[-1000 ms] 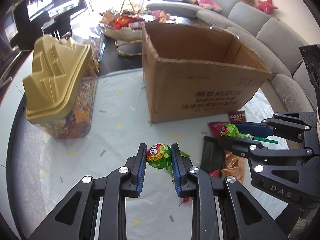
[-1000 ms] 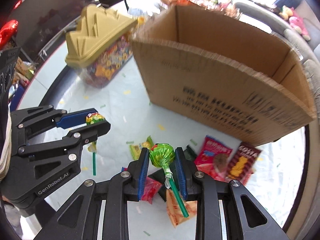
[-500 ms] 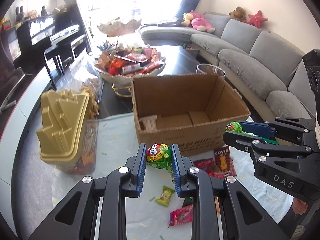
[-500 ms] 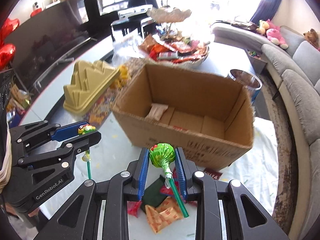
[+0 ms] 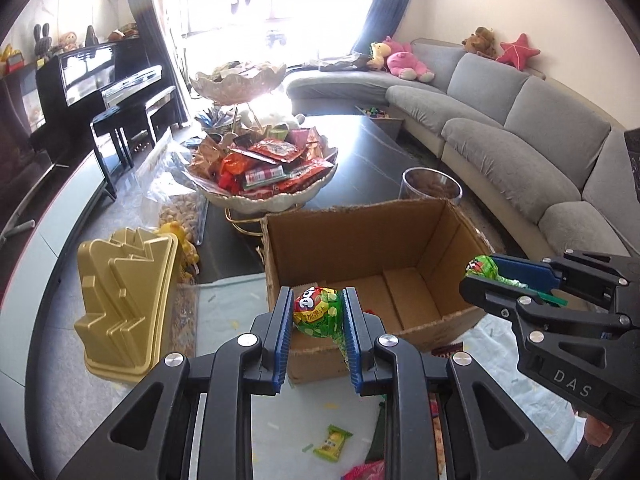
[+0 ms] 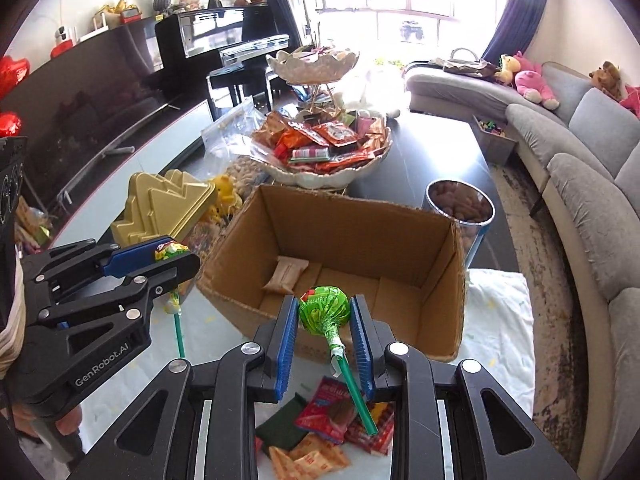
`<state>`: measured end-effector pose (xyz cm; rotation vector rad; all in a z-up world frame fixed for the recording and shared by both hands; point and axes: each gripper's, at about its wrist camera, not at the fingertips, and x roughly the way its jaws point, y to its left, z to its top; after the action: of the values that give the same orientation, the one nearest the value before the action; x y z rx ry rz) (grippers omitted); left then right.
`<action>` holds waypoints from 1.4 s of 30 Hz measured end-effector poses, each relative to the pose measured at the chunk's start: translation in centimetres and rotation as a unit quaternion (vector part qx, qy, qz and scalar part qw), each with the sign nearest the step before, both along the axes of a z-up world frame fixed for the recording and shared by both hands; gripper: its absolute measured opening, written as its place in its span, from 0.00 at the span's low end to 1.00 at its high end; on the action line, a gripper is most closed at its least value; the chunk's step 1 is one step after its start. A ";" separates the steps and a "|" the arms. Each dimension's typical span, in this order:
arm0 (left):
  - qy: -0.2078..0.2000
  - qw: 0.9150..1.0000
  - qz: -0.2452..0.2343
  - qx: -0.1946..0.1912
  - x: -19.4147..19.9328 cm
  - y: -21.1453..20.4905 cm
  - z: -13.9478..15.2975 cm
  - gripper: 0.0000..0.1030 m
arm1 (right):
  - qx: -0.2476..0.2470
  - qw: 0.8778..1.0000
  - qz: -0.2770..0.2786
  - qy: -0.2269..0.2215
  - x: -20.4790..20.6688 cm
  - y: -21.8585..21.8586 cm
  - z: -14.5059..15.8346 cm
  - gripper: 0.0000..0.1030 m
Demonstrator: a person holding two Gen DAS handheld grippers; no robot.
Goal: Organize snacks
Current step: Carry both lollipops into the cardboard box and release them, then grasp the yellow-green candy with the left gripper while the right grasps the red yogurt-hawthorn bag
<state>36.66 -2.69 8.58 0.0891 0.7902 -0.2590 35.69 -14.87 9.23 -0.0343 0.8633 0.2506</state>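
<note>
Left wrist view showed the left gripper [image 5: 316, 312] nearly closed, its blue pads [image 5: 283, 334] pressing both sides of a wrapped lollipop [image 5: 318, 311] by the candy head, likely because the round head gives the pads more to bite than the thin stick would. Right wrist view showed the right gripper [image 6: 325, 314] just as narrow on a green lollipop [image 6: 325, 307], whose green stick [image 6: 354, 394] trailed down between the fingers, clear of the pads. Both candies hung above the near wall of the open cardboard box [image 6: 440, 320], which looked like the collecting place, since only 1 small packet [image 6: 286, 275] lay on its floor. Loose snack packets [image 6: 328, 416] lay on the white cloth [image 6: 500, 320] just beside the box, seemingly unsorted. Carrying 2 lollipops at once probably saved a trip.
</note>
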 end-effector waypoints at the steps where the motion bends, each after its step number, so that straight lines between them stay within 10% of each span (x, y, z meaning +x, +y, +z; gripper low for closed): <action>1: -0.001 1.000 0.002 -0.002 0.5 -0.1 0.0 0.24 | 0.000 1.000 0.000 0.000 0.0 0.0 0.0 0.27; 17: 0.026 1.000 0.009 0.007 5.7 -1.2 -2.3 0.25 | 0.012 0.999 -0.024 0.025 5.1 -2.1 -2.7 0.27; 19: 0.023 1.000 0.012 0.015 5.8 -1.1 -2.4 0.41 | 0.010 0.999 -0.025 0.027 5.4 -2.1 -2.9 0.27; 23: 0.006 0.999 0.021 0.025 5.0 -0.9 -2.0 0.54 | -0.001 0.999 -0.035 0.023 5.3 -2.1 -3.1 0.49; 42: -0.011 0.999 0.012 0.033 -2.0 0.3 -0.2 0.66 | -0.006 1.000 -0.011 0.022 -0.2 -0.8 -1.7 0.54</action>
<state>34.71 -2.39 8.33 0.1449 0.7778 -0.2093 35.50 -15.62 7.56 -0.0294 0.9083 0.2256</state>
